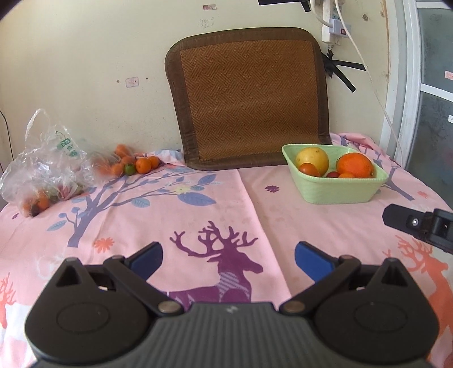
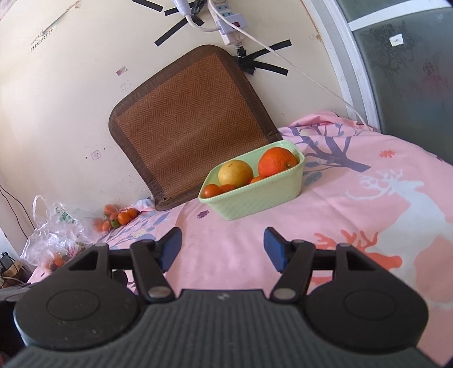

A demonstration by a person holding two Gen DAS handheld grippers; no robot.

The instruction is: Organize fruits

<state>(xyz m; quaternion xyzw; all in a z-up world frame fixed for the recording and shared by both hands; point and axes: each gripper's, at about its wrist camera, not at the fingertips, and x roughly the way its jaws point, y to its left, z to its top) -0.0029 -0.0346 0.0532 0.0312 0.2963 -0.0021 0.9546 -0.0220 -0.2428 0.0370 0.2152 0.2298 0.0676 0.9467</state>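
A light green basket (image 1: 337, 191) (image 2: 254, 202) stands on the pink cloth at the back right. It holds a yellow fruit (image 1: 312, 159) (image 2: 235, 172), a big orange (image 1: 354, 164) (image 2: 277, 162) and some small red-orange fruits (image 2: 211, 190). A heap of small oranges with one green fruit (image 1: 135, 165) (image 2: 120, 217) lies at the back left by a clear plastic bag (image 1: 48, 164) (image 2: 56, 235) with more fruit inside. My left gripper (image 1: 228, 261) is open and empty above the cloth. My right gripper (image 2: 222, 249) is open and empty, short of the basket.
A brown woven mat (image 1: 246, 99) (image 2: 187, 127) leans on the wall behind the basket. A power strip and cables (image 1: 335, 27) hang on the wall. A window frame (image 2: 354, 70) stands at the right. Part of the right gripper (image 1: 421, 226) shows at the left view's right edge.
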